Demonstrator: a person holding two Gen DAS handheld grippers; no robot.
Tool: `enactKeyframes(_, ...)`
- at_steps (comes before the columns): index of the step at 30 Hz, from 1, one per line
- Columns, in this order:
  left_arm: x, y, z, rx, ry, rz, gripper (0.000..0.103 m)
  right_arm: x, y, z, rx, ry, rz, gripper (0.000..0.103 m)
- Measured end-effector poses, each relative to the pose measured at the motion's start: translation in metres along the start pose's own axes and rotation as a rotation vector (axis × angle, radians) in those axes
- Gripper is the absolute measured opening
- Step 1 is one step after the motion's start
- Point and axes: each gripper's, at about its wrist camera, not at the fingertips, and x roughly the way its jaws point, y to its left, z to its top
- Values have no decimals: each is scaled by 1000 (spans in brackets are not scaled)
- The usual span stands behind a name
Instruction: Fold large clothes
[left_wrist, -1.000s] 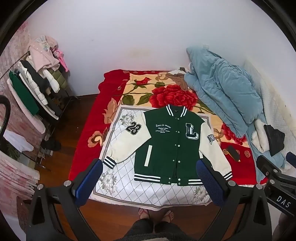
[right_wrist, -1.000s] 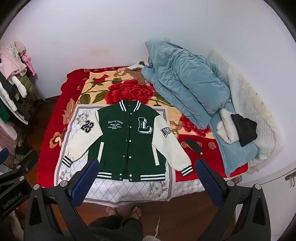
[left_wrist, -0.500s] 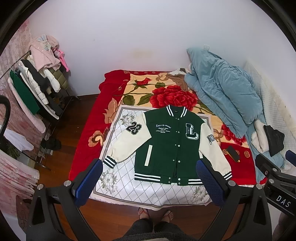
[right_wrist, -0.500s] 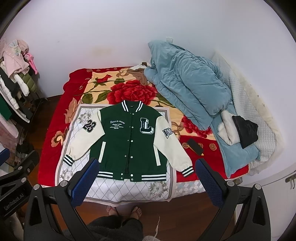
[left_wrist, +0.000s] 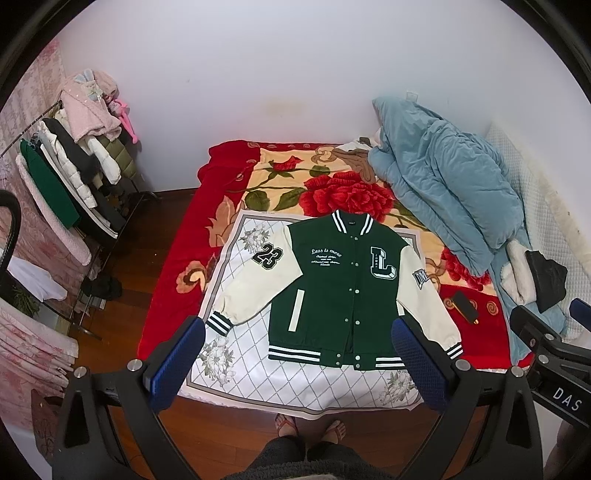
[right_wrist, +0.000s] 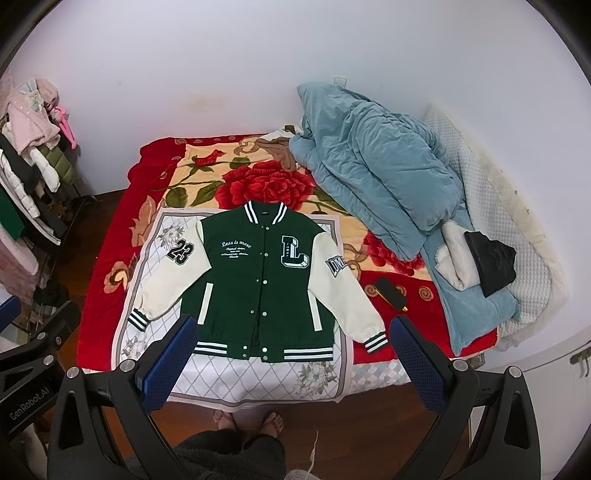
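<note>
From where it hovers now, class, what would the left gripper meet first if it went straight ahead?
Probably the green varsity jacket on the bed; the left gripper, open, points at its hem, though depth is uncertain.

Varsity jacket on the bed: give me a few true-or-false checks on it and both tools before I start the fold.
1. The varsity jacket lies spread flat, front up, snaps closed. True.
2. The left tool grips a sleeve cuff. False: it is open, holding nothing.
3. The right tool is open and holds nothing. True.
4. The jacket rests on the blue quilt. False: it lies on the white floral sheet; the quilt is bunched to the right.
5. A dark phone-like object lies right of the jacket. True.
</note>
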Motion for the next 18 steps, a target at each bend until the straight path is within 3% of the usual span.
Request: enactKeyframes(18, -7, 3, 2, -3, -5, 1, 103, -4, 3, 4, 0, -2, 4, 103)
